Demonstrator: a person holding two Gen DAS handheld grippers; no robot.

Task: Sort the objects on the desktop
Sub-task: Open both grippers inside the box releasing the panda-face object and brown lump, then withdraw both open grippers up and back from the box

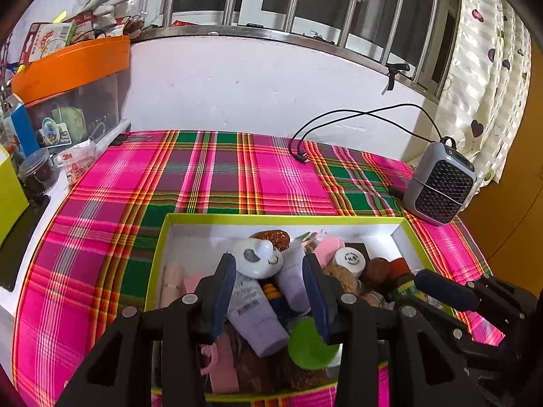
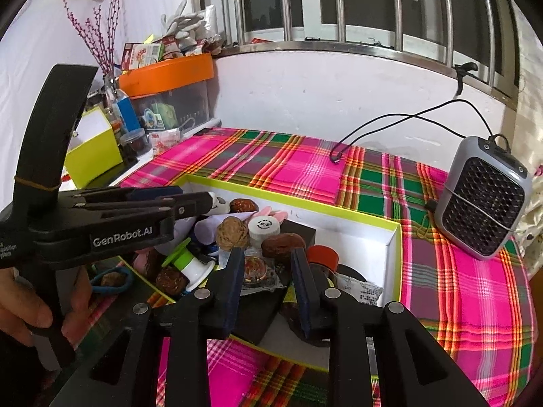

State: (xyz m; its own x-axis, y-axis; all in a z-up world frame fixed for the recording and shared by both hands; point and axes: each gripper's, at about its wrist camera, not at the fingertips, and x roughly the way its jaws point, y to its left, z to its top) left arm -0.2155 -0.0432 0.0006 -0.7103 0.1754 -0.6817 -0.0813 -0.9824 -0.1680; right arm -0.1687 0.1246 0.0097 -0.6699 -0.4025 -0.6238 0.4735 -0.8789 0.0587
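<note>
A white box with a yellow-green rim (image 1: 271, 217) lies on the plaid cloth and is full of small objects. My left gripper (image 1: 268, 271) hangs open above its middle, over two lilac tubes (image 1: 254, 318), a white panda-faced toy (image 1: 258, 257) and a green lid (image 1: 310, 346); its pads touch nothing. My right gripper (image 2: 268, 264) is open over the box's near right part, above a foil packet (image 2: 254, 269). A red-capped bottle (image 2: 322, 256) stands just right of its right finger. A walnut (image 2: 232, 234), a brown date (image 2: 281, 242) and a white cap (image 2: 264, 225) lie beyond.
A grey desk fan (image 2: 482, 196) stands on the cloth at the right, its black cable (image 2: 373, 129) looping along the wall. At the back left are an orange-lidded clear bin (image 2: 166, 71) and a yellow-green box (image 2: 91, 149). A person's hand (image 2: 20, 315) holds the left gripper's handle.
</note>
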